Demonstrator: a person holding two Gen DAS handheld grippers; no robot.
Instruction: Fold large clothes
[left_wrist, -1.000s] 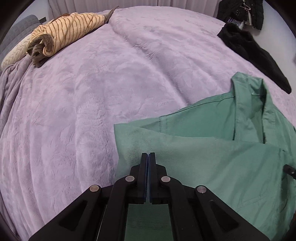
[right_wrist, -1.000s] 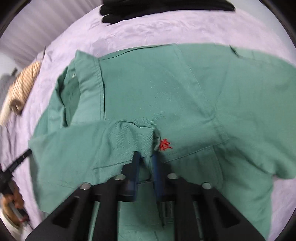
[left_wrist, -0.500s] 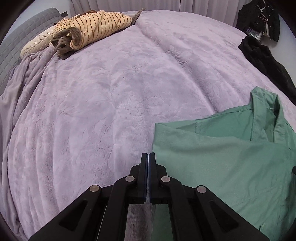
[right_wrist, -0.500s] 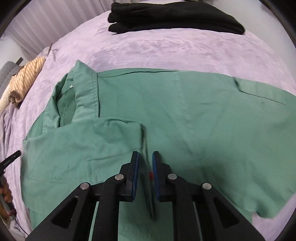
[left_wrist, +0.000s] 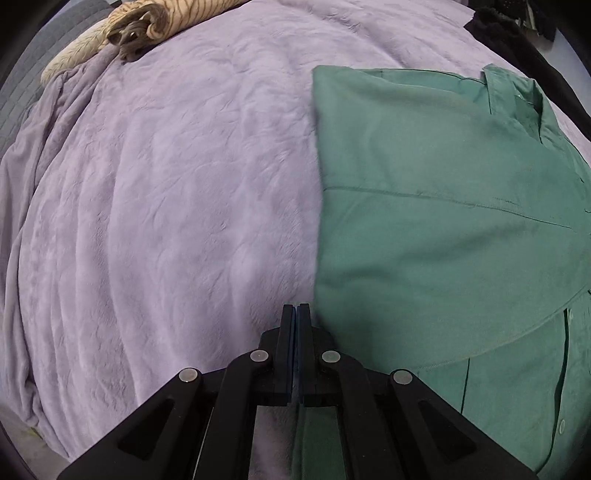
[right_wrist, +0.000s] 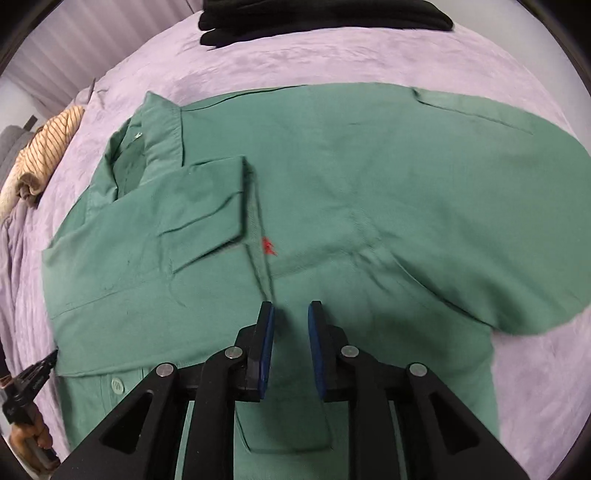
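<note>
A green button-up shirt (right_wrist: 369, 192) lies on a lilac blanket (left_wrist: 166, 184), front up, collar at the far left, with its left sleeve folded across the chest and a small red logo (right_wrist: 269, 246). It also shows in the left wrist view (left_wrist: 443, 229). My right gripper (right_wrist: 290, 314) is open and empty, just above the shirt's button placket. My left gripper (left_wrist: 295, 314) is shut and empty, over the blanket beside the shirt's folded left edge. It also shows at the left edge of the right wrist view (right_wrist: 33, 376).
A striped tan garment (left_wrist: 159, 18) lies bunched at the far left of the bed. Folded black clothes (right_wrist: 325, 14) lie at the far edge beyond the shirt. The blanket drops off at the left (left_wrist: 22, 258).
My right gripper has opened, let go of the sleeve cuff and pulled back; the sleeve now lies across the chest. My left gripper has moved off the shirt to its left edge.
</note>
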